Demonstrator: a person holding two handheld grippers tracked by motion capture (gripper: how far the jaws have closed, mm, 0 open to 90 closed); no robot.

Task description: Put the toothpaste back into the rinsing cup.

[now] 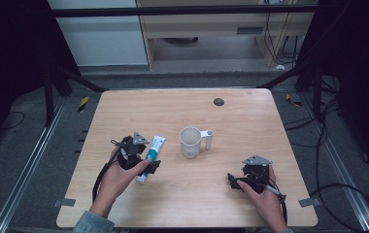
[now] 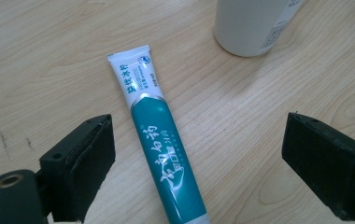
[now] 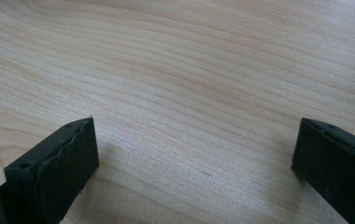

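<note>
The wooden table carries a white cup at centre frame and, left of it, a teal-and-white toothpaste tube lying flat, which runs between the spread jaws of the left gripper. The right gripper, at lower right of the high view, rests with jaws equally apart over bare wood. A probable fault is that the smooth tube, not centred between the jaws, skews or slides out on closure, or nudges the nearby cup.
</note>
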